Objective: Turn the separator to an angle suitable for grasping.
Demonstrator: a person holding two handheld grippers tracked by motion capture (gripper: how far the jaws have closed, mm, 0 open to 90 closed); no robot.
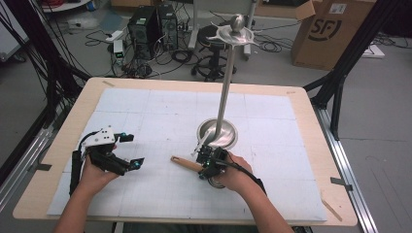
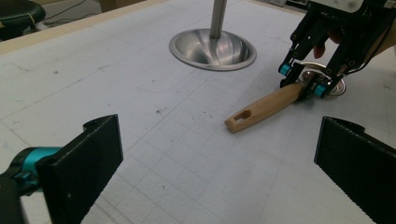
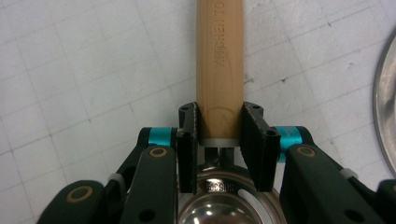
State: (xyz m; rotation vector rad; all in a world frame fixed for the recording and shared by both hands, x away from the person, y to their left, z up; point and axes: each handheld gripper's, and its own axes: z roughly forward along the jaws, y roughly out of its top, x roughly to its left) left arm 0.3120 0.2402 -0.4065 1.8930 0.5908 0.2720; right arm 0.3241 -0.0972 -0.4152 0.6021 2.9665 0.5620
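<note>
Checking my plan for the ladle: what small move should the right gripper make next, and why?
Probably lift it slightly. The right gripper is shut on the ladle at its wooden handle, and the ladle lies flat on the mat beside the stand's base.

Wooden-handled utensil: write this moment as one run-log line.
right gripper: shut on utensil handle | left gripper: open, empty | utensil: on mat

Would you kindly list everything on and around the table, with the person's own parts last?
Ladle: one, wooden handle and steel bowl, lying near the table's middle.
Stand: one, steel, round base with a tall pole, mid-table.
Mat: one, white with a grid, covering the table.
Table: one, pale wood.
Cardboard box: one, brown, on the floor behind.
Stool: one, black, behind.
Left gripper: black, jaws open.
Right gripper: black, shut on the ladle handle.
</note>
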